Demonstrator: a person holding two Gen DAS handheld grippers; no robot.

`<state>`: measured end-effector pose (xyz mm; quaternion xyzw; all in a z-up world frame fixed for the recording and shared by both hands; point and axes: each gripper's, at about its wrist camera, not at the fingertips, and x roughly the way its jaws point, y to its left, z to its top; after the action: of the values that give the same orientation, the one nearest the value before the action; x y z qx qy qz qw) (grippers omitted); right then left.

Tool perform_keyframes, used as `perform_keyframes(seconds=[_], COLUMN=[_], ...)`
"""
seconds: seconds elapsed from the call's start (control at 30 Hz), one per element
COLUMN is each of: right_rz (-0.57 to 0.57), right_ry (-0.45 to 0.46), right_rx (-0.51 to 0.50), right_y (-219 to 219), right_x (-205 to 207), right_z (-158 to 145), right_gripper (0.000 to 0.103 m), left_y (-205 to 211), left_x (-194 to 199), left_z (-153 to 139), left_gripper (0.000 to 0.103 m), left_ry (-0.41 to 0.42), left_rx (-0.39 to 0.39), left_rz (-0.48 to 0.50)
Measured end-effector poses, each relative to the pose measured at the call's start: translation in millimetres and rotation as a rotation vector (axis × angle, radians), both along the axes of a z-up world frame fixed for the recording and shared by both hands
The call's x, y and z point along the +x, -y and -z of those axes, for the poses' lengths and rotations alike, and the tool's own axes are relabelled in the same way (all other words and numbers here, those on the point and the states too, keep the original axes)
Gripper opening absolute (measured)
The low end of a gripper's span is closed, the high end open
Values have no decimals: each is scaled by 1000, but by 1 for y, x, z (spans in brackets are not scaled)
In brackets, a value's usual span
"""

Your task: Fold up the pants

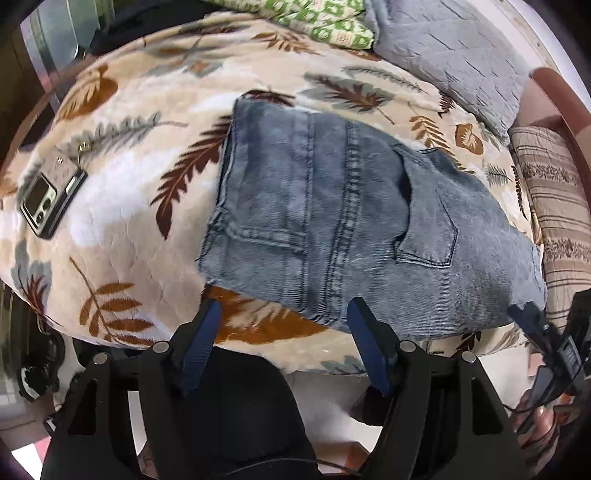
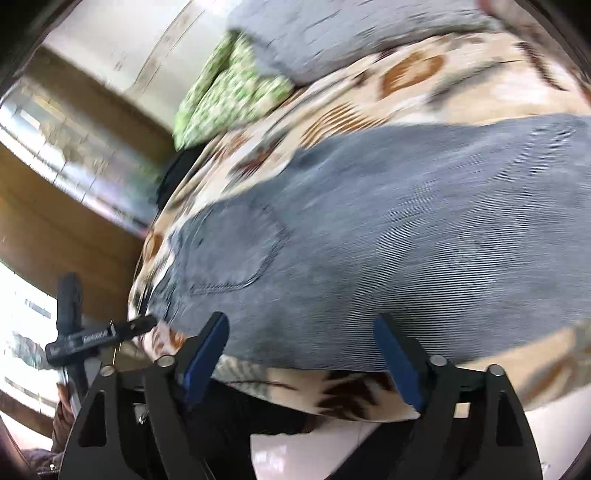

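Observation:
The folded blue-grey jeans (image 1: 332, 206) lie flat on a leaf-print blanket (image 1: 122, 206), back pockets up. My left gripper (image 1: 286, 314) is open and empty, just off the jeans' near edge. The right gripper's finger (image 1: 532, 321) shows at the jeans' right corner in the left wrist view. In the blurred right wrist view the jeans (image 2: 388, 240) fill the middle, and my right gripper (image 2: 301, 326) is open and empty over their near edge. The left gripper (image 2: 92, 336) shows at the left there.
A phone (image 1: 50, 201) lies on the blanket at the left. A green patterned cloth (image 1: 325, 22) and a grey quilted pillow (image 1: 454, 55) sit at the back. A striped cushion (image 1: 554, 221) is at the right. The bed's near edge runs just beyond my fingers.

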<state>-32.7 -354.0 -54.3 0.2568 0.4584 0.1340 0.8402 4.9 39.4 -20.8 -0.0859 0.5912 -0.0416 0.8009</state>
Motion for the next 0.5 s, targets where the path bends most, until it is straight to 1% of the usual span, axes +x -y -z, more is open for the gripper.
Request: perform_keyframes(seconds=[0.07, 0.17, 0.3, 0.43, 0.5], right_rz=[71, 155, 267, 440, 519], right_ry=[0, -5, 5, 52, 69], right_rx=[-5, -13, 15, 56, 74], right_y=[25, 55, 95, 139, 159], right_x=[-8, -19, -44, -82, -101], right_z=[-1, 0, 8, 16, 21], right_gripper=[93, 103, 103, 103, 103], left_y=[8, 19, 40, 81, 115], left_x=[0, 1, 6, 16, 23], left_z=[-5, -10, -18, -25, -26], left_gripper=[72, 72, 72, 73, 74], left_ry=[18, 28, 42, 60, 55], left_rx=[23, 49, 94, 138, 162], left_rz=[9, 25, 57, 153, 234])
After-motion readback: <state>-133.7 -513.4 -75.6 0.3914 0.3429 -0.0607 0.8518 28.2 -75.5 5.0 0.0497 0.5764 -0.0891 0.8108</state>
